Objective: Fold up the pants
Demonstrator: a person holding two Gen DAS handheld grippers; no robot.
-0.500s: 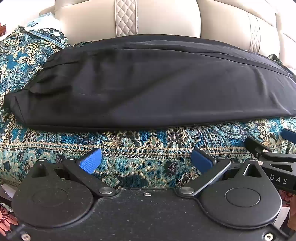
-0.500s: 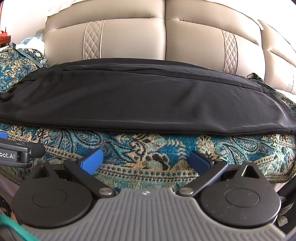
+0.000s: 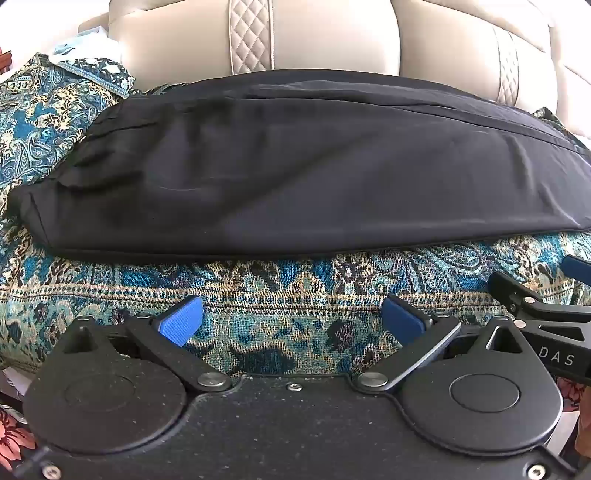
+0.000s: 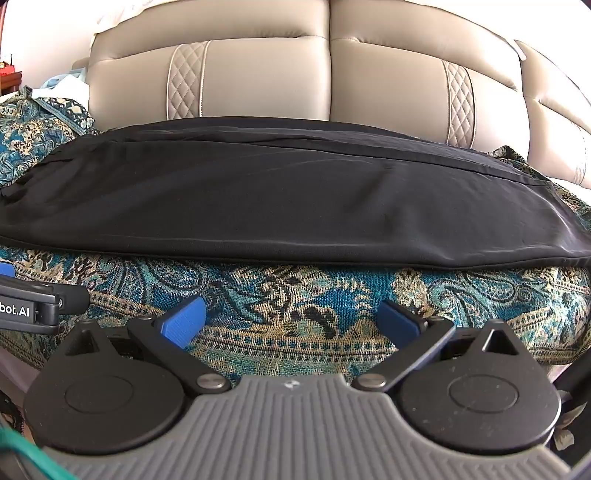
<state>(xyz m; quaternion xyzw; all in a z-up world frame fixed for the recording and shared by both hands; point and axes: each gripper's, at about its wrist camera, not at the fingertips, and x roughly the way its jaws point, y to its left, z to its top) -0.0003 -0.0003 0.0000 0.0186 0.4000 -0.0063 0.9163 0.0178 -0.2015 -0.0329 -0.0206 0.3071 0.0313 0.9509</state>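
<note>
Left wrist view is showing a beige sofa backrest (image 3: 332, 33) rising behind a teal paisley throw (image 3: 277, 291), which is covering the seat. Nothing is lying between either gripper and the black pants (image 3: 295, 166), which are stretching flat across the throw, folded lengthwise, smooth with faint creases. Left gripper (image 3: 291, 321) and right gripper (image 4: 291, 319) are both hovering with fingers wide, gripping nothing.

The black pants (image 3: 314, 166) lie flat, folded lengthwise into one long band, stretched left to right across the teal paisley throw (image 3: 277, 288) covering the sofa seat, smooth with faint creases near the left end.
</note>
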